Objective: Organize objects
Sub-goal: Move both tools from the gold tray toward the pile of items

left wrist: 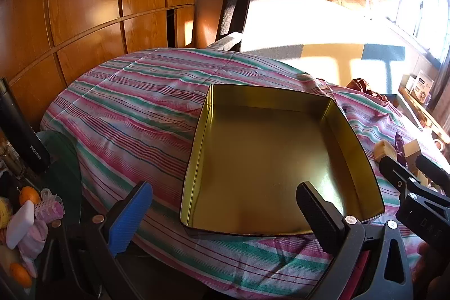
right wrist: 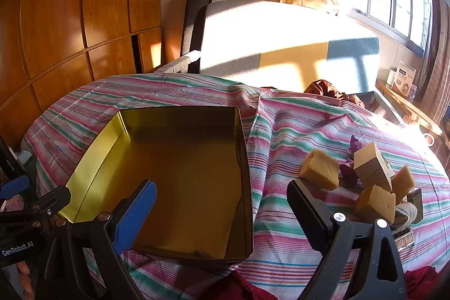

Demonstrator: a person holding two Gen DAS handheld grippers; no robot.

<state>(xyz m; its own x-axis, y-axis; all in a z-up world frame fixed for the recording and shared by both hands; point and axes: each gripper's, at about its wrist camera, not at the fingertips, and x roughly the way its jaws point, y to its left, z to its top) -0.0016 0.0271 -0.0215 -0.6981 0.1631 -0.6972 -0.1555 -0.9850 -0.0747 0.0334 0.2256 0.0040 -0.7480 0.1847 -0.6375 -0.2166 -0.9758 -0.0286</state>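
Both claws are seen spread wide with nothing held: the left gripper (left wrist: 222,211) is poised over the near edge of the gold tin (left wrist: 270,159), and the right gripper (right wrist: 222,211) is poised above the tin's near right corner. The tin (right wrist: 174,173) is laid open and unfilled on the striped cloth (right wrist: 281,131). To its right, apart from it, a cluster of yellow sponge blocks (right wrist: 320,169) and a pale cardboard box (right wrist: 371,166) are piled on the cloth, the box tilted against the sponges. Beyond the cloth, a sunlit mattress (right wrist: 281,41) is leaned near the window. At far left, a black flask (left wrist: 22,137) and oranges (left wrist: 28,194) are seen.
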